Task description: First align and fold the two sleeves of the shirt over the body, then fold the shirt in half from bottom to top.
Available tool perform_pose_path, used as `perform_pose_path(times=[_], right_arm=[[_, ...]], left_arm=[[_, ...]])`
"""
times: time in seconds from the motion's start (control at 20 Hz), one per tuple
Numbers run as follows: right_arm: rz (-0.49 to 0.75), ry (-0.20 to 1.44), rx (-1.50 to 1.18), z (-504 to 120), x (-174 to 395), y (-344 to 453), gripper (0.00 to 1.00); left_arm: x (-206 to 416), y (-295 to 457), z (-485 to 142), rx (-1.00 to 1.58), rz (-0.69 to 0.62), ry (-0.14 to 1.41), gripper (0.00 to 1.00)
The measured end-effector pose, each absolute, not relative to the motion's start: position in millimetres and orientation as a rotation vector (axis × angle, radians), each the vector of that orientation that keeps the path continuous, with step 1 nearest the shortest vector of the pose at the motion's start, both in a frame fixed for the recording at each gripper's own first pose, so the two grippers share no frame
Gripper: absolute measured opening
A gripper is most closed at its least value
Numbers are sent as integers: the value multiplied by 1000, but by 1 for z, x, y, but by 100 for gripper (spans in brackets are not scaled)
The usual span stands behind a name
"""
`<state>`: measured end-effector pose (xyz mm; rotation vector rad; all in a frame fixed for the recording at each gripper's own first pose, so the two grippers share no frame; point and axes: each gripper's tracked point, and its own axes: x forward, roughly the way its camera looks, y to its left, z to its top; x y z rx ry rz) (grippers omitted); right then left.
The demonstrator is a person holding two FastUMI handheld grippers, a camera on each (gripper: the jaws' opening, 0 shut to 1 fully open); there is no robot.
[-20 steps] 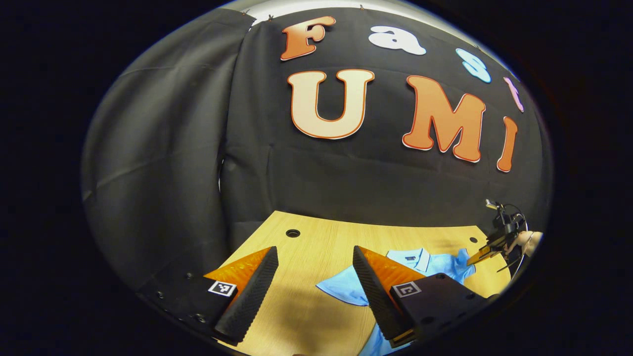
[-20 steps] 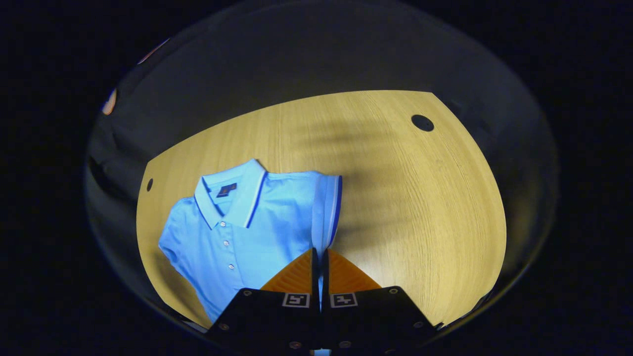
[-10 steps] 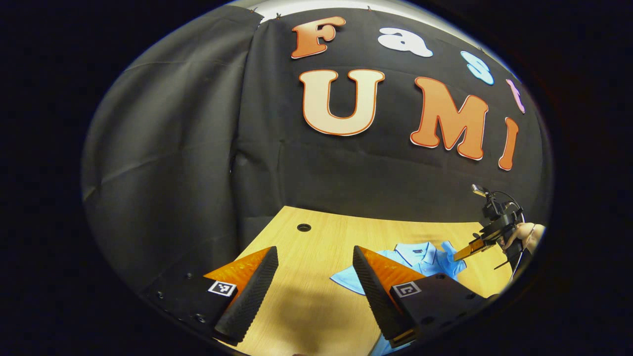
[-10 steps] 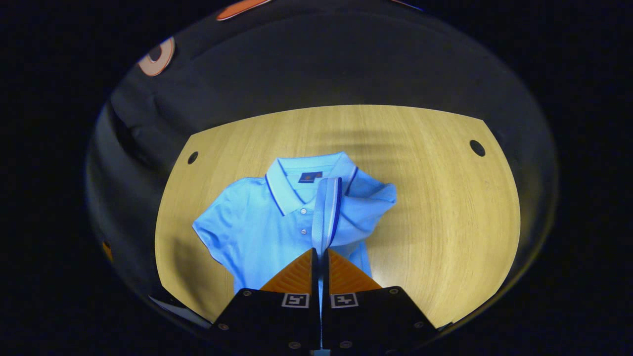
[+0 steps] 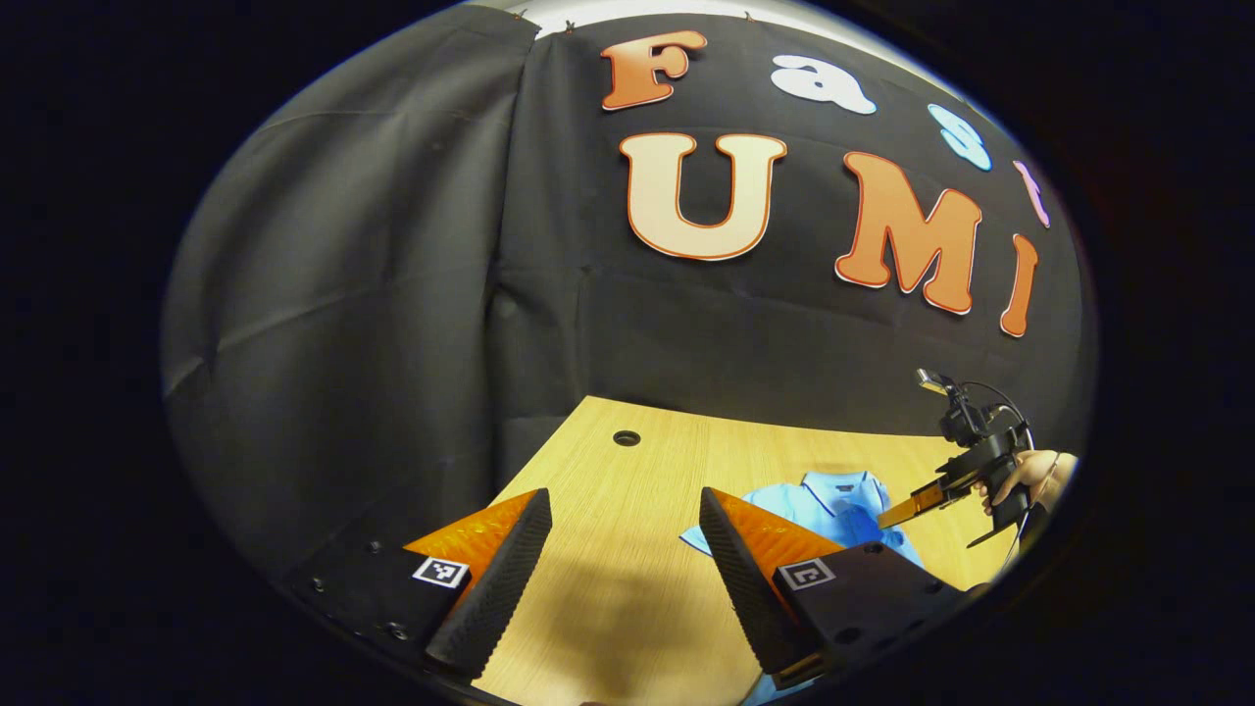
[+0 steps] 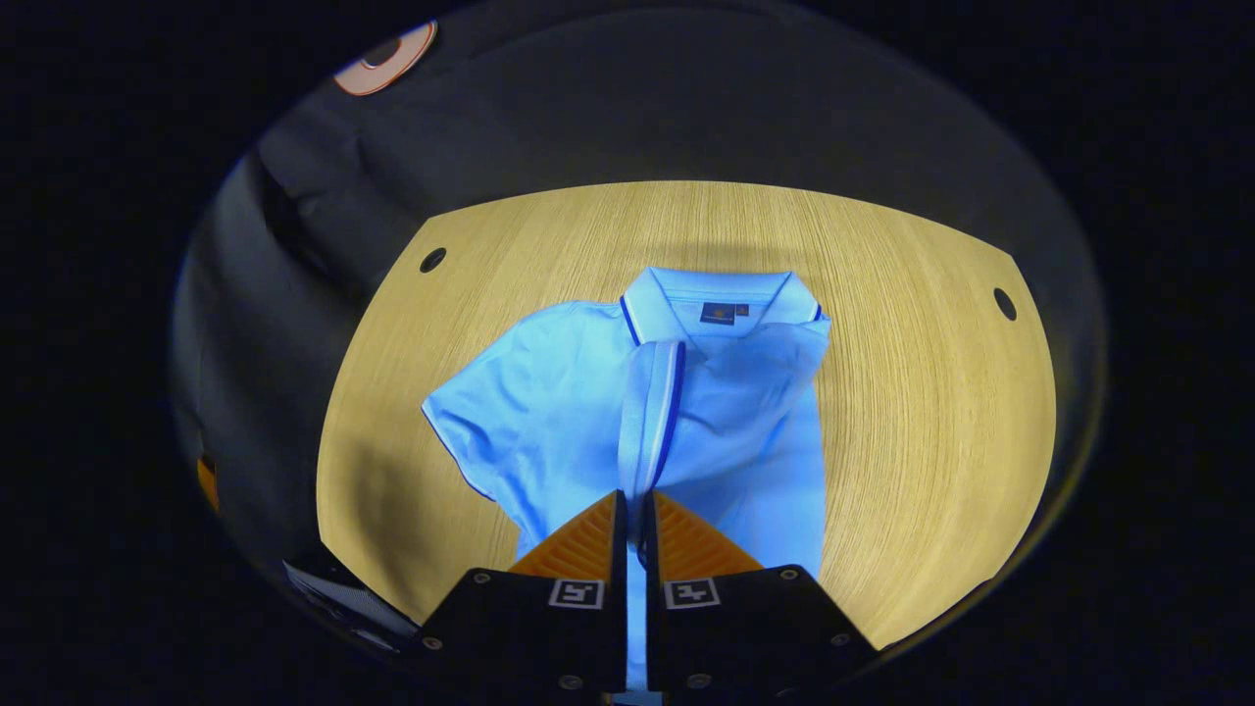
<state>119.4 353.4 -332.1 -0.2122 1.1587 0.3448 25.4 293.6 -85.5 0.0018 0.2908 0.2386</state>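
Fingers of your right gripper (image 6: 633, 505) pinch the sleeve (image 6: 652, 412) (its striped cuff), lifted over the blue shirt (image 6: 549, 412) lying on the wooden table (image 6: 912, 412). Your left gripper (image 5: 623, 549) is wide open, holding nothing, beside the shirt.

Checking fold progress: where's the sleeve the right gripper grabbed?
In the right gripper view, the sleeve is pinched in the right gripper and held over the middle of the shirt, just below the collar.
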Motion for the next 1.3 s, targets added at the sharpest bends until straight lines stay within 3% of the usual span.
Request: perform_pose_path(times=[0.05, 0.1, 0.15, 0.3, 0.4, 0.45, 0.85, 1.3], right_arm=[[358, 1172, -172, -334, 113, 361, 11], [373, 1172, -143, -325, 110, 366, 17], [377, 1160, -133, -325, 111, 367, 31], [377, 1125, -109, -315, 108, 365, 49], [379, 1119, -65, -309, 102, 364, 73], [372, 1113, -57, -306, 100, 360, 96], [306, 1000, -68, -276, 93, 306, 99], [174, 1024, 83, -280, 72, 217, 99]], left_arm=[[27, 291, -86, -1, 235, 295, 99], [27, 288, -87, -4, 230, 299, 99], [29, 286, -88, -5, 225, 305, 99], [35, 277, -93, 3, 217, 325, 99], [43, 267, -93, 2, 203, 330, 99], [47, 261, -94, 0, 192, 340, 99], [90, 205, -135, -68, 86, 514, 99], [141, 183, -210, -72, 74, 773, 99]])
